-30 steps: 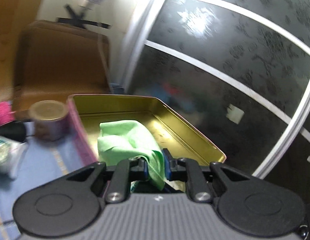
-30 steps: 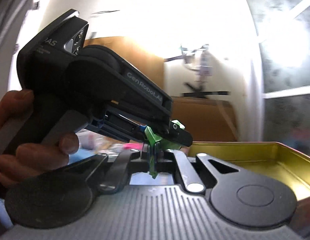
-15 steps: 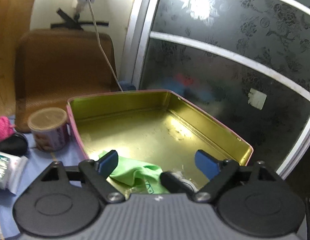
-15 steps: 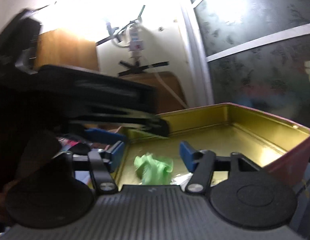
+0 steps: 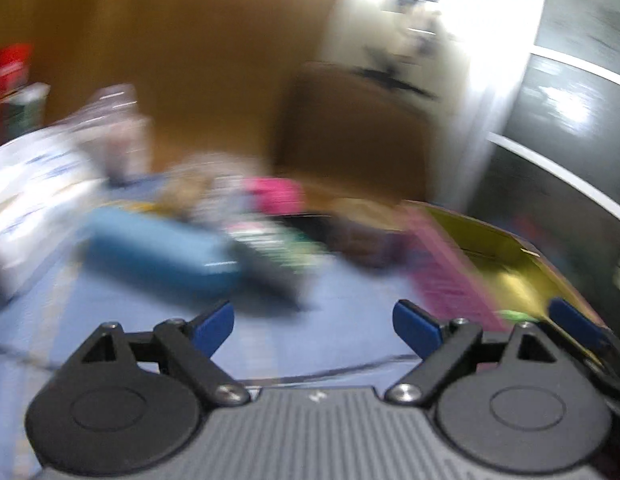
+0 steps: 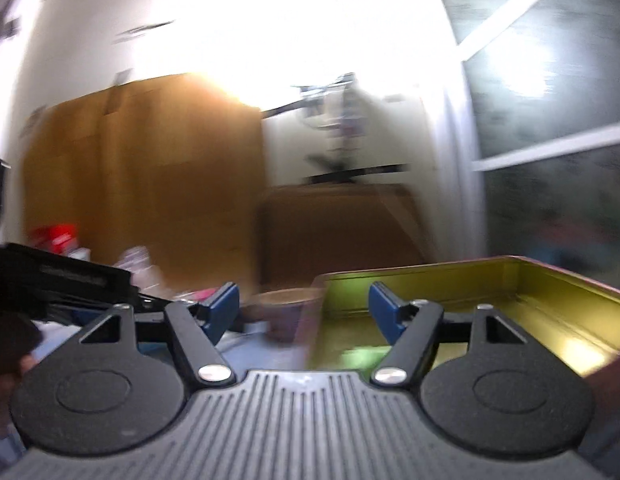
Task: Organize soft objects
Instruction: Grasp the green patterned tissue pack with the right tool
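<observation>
The green cloth (image 6: 362,356) lies loose on the gold floor of the open tin (image 6: 510,280), near its left wall. My right gripper (image 6: 304,312) hangs in front of the tin's left end, its jaws opening with nothing between them. In the blurred left wrist view my left gripper (image 5: 314,328) is open and empty over the blue tabletop, left of the tin (image 5: 490,248). Only a sliver of the green cloth (image 5: 514,314) shows there. A pink soft thing (image 5: 274,194) lies farther back among the clutter.
A blue case (image 5: 158,252), a white bag (image 5: 30,200) and a dark packet crowd the left of the table. A round can (image 6: 282,312) stands by the tin's left wall. Brown cardboard (image 6: 342,232) and a dark glass door (image 6: 550,200) stand behind. A hand (image 6: 6,340) holds the left gripper.
Both grippers have opened and let go of the green cloth, which now lies in the tin. The left gripper has swung left, away from the tin and over the table.
</observation>
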Motion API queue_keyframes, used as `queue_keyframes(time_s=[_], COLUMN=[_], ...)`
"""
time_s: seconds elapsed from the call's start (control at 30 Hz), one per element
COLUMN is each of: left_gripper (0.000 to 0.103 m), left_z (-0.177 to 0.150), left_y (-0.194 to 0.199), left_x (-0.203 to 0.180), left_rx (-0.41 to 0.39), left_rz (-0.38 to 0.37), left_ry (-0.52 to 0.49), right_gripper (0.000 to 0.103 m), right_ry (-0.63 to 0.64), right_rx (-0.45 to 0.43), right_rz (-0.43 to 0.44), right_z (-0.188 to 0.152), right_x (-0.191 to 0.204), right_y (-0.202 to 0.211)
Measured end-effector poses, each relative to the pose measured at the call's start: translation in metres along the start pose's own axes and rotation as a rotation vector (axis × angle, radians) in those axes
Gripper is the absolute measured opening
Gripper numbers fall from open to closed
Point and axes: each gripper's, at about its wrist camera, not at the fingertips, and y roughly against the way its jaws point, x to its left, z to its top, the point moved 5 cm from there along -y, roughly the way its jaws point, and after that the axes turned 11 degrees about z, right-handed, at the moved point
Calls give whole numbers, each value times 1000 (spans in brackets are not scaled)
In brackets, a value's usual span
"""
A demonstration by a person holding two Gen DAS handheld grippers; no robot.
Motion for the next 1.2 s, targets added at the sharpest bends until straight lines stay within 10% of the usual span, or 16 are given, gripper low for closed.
queue_keyframes(time_s=[0.17, 0.33, 0.67, 1.2], left_gripper=[90, 90, 94, 98], left_z=[-1, 0, -2, -4], left_y=[-9, -9, -6, -7], left_x=[70, 99, 99, 97], left_rx=[-31, -44, -67, -58], left_rz=[164, 139, 111, 98], left_ry=[129, 308, 322, 313], right_gripper=[83, 90, 100, 75], right_ry=[-66, -149, -343, -229], right_rx=[183, 237, 372, 393], right_rz=[189, 132, 68, 93], right_z=[-6, -1, -16, -25], right_x=[36, 45, 47, 43], right_y=[-67, -141, -235, -196])
